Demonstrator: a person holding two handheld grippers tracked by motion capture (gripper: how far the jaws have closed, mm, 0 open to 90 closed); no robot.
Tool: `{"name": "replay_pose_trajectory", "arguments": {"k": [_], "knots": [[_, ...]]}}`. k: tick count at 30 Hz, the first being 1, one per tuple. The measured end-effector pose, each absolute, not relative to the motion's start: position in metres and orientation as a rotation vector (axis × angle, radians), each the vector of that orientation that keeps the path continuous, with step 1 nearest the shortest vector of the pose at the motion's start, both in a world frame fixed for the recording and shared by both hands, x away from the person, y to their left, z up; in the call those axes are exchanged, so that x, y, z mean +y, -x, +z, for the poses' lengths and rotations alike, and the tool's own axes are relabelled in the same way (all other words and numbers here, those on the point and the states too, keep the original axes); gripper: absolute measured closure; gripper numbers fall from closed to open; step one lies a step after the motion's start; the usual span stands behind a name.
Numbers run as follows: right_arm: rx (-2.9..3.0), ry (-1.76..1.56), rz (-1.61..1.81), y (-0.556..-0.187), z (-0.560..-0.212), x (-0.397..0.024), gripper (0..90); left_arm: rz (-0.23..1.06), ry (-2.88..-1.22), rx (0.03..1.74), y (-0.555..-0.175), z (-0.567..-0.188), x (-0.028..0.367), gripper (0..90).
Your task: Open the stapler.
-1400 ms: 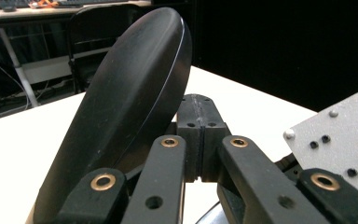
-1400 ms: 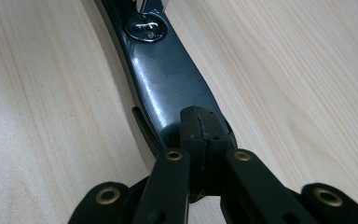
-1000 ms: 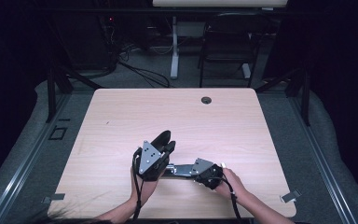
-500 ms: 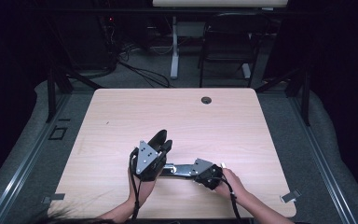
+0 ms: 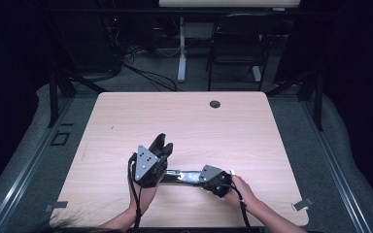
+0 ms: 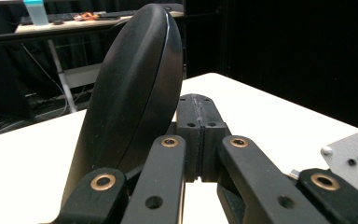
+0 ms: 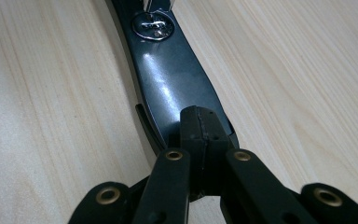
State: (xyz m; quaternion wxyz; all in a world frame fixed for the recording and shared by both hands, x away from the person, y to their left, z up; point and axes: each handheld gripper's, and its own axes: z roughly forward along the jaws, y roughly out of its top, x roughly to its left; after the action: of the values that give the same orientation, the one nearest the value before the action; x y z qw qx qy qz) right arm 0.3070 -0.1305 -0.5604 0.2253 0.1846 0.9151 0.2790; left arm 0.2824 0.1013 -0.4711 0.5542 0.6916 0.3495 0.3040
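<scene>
Black tool (image 5: 177,175) on table (image 5: 233,131): right gripper (image 7: 200,122) jaws clamped on handle; left gripper (image 6: 198,109) jaws closed beside it

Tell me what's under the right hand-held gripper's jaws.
A dark, glossy handle with a metal rivet lies on the wood table under the shut right hand-held gripper; its near end is covered.

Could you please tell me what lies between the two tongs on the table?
A dark flat bar bridges left tongs and right tongs, plainest in the high view.
</scene>
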Motion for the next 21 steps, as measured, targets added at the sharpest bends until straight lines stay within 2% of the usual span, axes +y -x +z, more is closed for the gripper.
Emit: {"name": "replay_pose_trajectory", "arguments": {"k": [21], "knots": [[2.522, -0.496, 0.768, -0.307, -0.561, -0.130, 90.0, 0.733, -1.599, 0.865, -0.283, -0.465, 0.122, 90.0]]}}
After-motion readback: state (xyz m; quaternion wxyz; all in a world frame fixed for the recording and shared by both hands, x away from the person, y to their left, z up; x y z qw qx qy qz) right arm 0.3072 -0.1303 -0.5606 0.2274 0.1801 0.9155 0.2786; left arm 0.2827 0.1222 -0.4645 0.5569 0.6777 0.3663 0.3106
